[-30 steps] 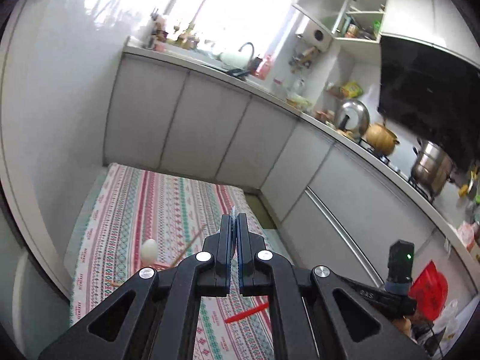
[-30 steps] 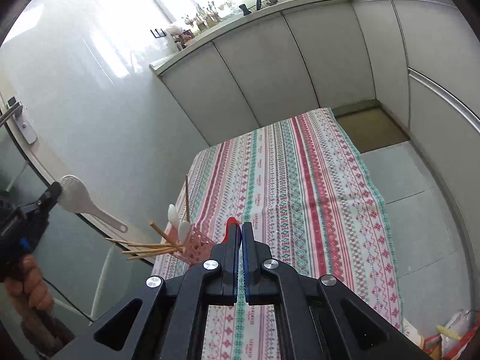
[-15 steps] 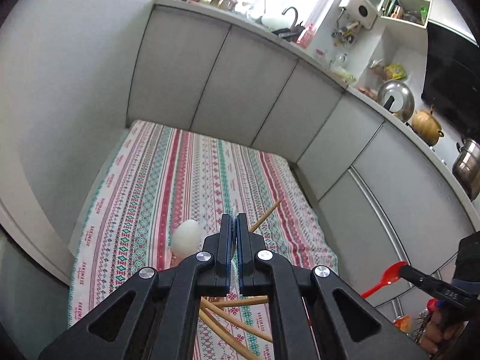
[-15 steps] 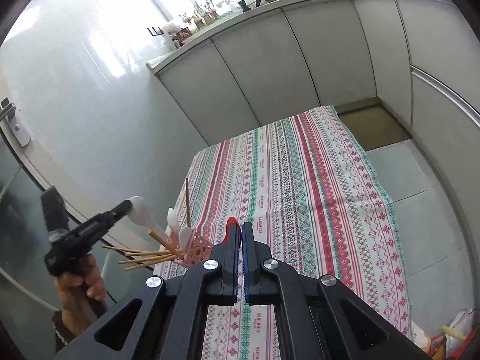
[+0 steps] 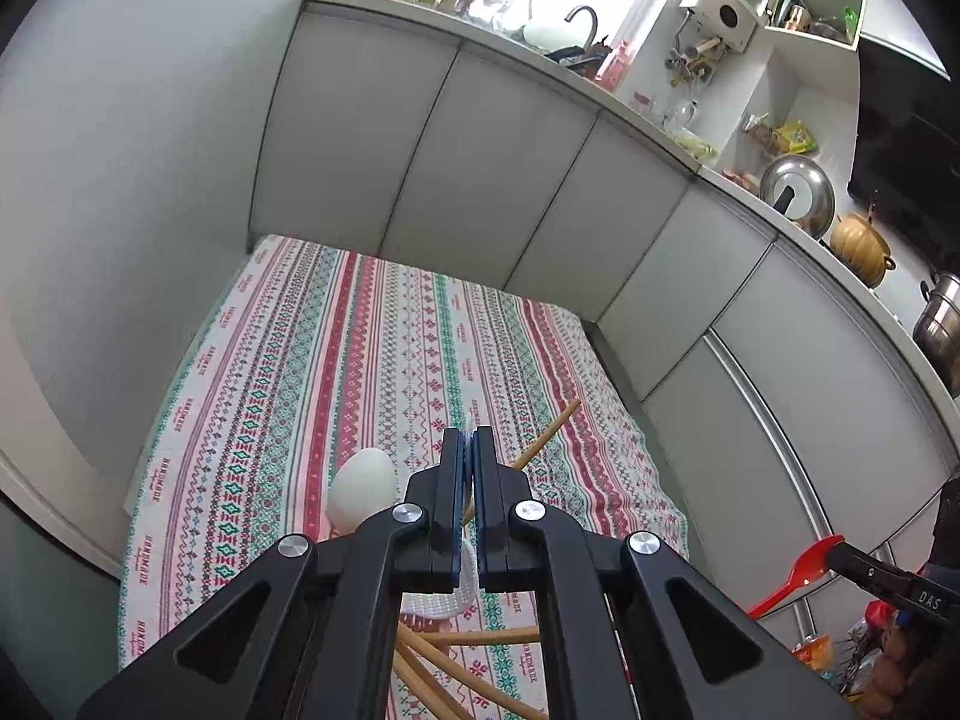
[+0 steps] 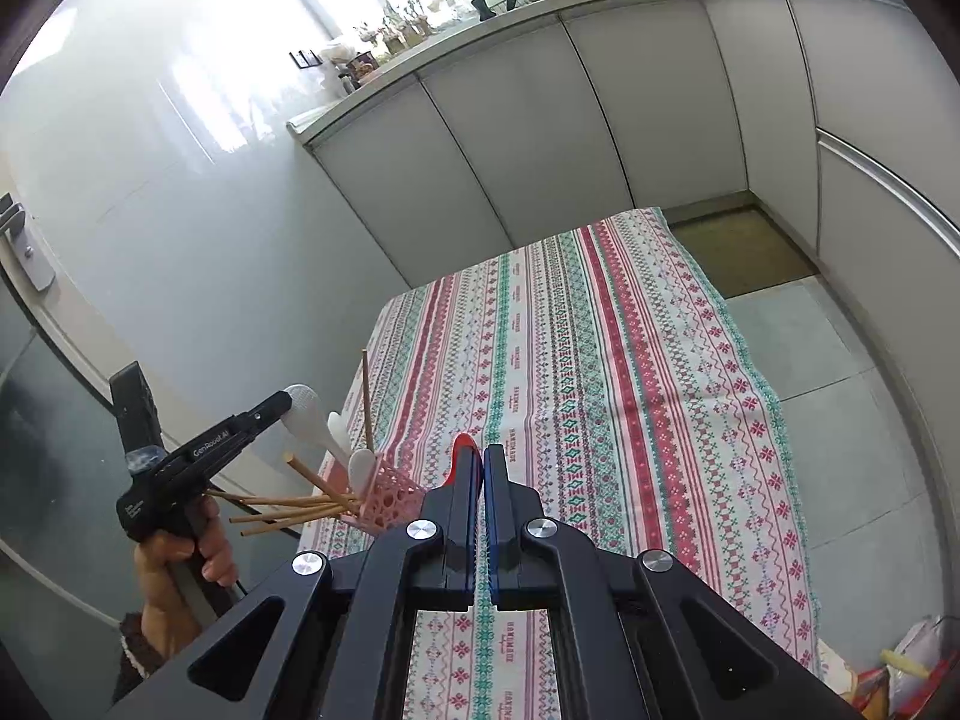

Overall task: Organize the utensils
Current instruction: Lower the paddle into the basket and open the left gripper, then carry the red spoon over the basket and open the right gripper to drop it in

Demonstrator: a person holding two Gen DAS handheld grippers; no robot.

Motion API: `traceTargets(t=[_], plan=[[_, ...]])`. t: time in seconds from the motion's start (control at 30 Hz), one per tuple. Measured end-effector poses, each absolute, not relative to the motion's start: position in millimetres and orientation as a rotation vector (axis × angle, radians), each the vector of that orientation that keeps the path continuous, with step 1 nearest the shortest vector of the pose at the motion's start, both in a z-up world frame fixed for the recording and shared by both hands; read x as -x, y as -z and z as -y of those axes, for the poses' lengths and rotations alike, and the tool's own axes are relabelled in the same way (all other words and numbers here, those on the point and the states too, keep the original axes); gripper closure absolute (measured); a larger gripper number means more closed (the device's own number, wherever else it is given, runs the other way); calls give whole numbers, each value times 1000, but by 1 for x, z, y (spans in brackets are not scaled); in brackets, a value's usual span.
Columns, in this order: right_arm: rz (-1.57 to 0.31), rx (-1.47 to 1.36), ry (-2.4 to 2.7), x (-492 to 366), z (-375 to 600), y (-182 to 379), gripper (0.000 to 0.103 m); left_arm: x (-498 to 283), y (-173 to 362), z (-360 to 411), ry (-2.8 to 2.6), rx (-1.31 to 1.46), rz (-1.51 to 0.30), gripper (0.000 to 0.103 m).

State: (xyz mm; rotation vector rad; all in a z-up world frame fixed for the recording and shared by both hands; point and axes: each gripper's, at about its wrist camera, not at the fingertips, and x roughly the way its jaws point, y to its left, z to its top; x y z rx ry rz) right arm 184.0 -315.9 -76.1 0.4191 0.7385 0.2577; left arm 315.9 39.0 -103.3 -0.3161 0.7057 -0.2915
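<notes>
Black left tool [image 5: 471, 438] and right tool [image 6: 482, 459]: blue pads, silver screws; fuzzy brown cuff [image 6: 135, 648]

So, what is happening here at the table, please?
A person is sorting utensils with a pair of tongs in each hand. The left tongs are shut on a white rice paddle, held above the pink holder at the near edge of the tablecloth. The holder already has chopsticks and white spoons in it. The right tongs are shut on a red spoon, which is not yet in the holder.
</notes>
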Motion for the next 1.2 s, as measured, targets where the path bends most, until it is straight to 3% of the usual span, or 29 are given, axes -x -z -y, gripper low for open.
traceTargets(t=[0.77,0.83,1.0,1.2], plan=[[-733,-435,-268,-184,313,73,101,-321,108,-26,253,274,-778,98],[-716,-437,-271,-182,312,68,101,-315,101,-28,247,263,-773,95],[-635,-405,-268,-173,305,38,101,-284,76,-43,194,241,-737,54],[-530,-358,-260,-166,285,-3,101,-239,62,-75,85,210,-761,40]])
